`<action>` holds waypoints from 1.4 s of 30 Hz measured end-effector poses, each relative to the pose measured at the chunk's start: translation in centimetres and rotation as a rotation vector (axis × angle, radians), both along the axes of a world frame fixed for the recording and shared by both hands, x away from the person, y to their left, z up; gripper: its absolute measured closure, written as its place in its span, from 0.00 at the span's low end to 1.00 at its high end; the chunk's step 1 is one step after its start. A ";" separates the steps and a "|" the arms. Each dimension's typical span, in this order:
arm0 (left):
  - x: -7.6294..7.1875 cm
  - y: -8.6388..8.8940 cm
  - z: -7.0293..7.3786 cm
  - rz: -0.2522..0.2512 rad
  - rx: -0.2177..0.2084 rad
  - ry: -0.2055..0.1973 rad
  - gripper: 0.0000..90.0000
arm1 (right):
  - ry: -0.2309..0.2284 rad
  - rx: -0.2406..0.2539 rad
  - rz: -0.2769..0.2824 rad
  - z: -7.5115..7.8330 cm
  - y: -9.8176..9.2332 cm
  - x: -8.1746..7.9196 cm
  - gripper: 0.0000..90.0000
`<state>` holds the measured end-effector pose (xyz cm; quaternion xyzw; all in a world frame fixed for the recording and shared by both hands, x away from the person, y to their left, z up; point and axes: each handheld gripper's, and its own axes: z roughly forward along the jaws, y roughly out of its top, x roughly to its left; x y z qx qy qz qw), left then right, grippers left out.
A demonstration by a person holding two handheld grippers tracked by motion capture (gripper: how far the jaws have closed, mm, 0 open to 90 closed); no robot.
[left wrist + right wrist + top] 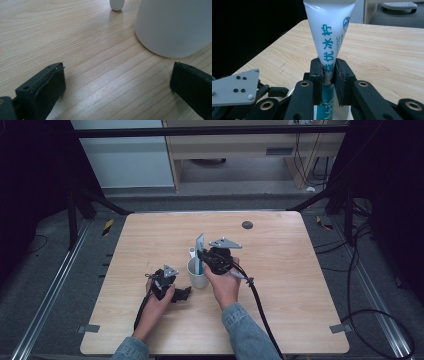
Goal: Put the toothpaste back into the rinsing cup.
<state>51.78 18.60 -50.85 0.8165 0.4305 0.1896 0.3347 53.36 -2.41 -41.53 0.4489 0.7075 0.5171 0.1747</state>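
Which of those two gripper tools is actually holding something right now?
The right gripper: its jaws pinch a white toothpaste tube standing in the white cup. The left gripper rests open on the table beside the cup, with nothing between its jaws.

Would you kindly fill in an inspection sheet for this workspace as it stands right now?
Surface: light wooden table, with a dark round spot near its far edge.
Job's things: white cup upright near the middle; toothpaste tube with blue print standing upright, its lower end in the cup.
Clutter: small white object on the table just beyond the cup; what it is cannot be told.
Grippers: right gripper clamped on the tube; left gripper open, low over the table beside the cup, nothing between its jaws.
Cables: black cable trails from the right gripper towards the near edge; more cables on the floor at right.
Surroundings: grey floor, metal frame rails, a wooden cabinet beyond the table.
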 end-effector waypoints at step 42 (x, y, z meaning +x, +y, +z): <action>0.0 0.0 0.0 -0.002 0.003 -0.002 0.00 | -0.001 -0.087 -0.011 0.3 0.3 -0.4 0.52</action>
